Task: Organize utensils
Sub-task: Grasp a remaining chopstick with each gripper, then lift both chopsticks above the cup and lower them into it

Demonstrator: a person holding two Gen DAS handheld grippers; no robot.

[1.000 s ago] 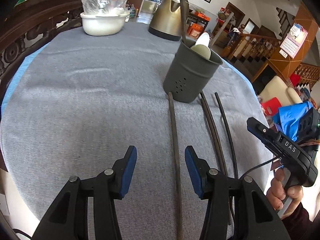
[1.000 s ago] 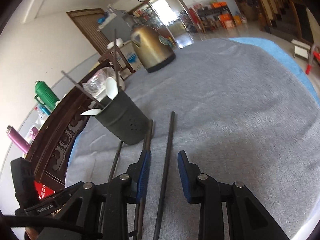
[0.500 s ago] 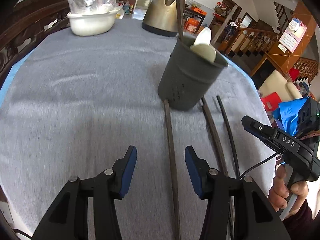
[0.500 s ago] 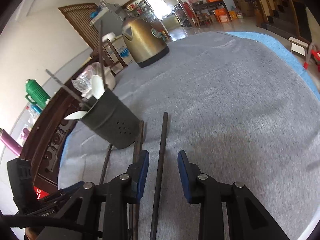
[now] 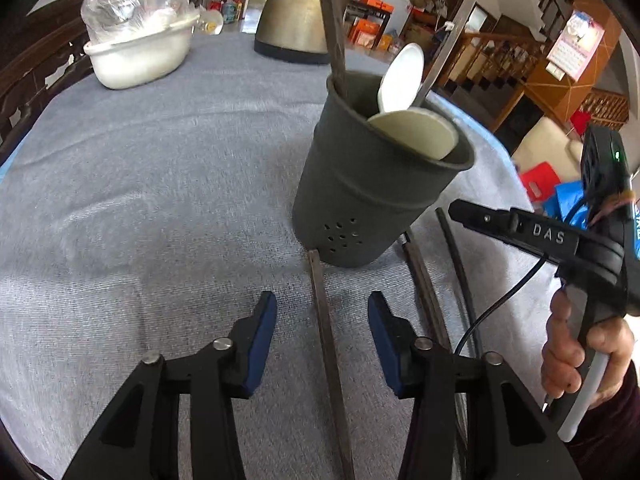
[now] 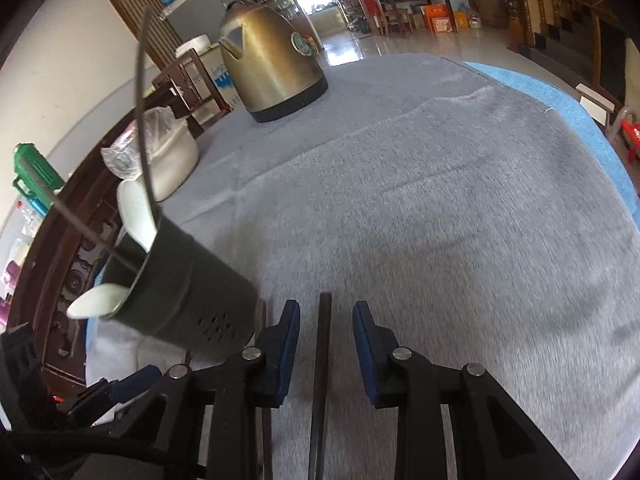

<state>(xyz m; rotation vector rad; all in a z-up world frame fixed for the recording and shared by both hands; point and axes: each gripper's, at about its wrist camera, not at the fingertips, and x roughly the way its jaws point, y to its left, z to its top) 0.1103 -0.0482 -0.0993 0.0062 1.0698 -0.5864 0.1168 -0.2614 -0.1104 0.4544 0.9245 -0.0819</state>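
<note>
Grey cloth — long dark chopstick, straight, beside holder.

Kettle: we see it brass-coloured, far across the worktop.
Bowl: white, plastic-covered, beside it.

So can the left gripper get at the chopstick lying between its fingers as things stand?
Probably yes. The left gripper is open, and the brown chopstick lies on the cloth between its fingers, nothing covering it. The utensil holder stands at the chopstick's far end, beyond the fingertips.
</note>
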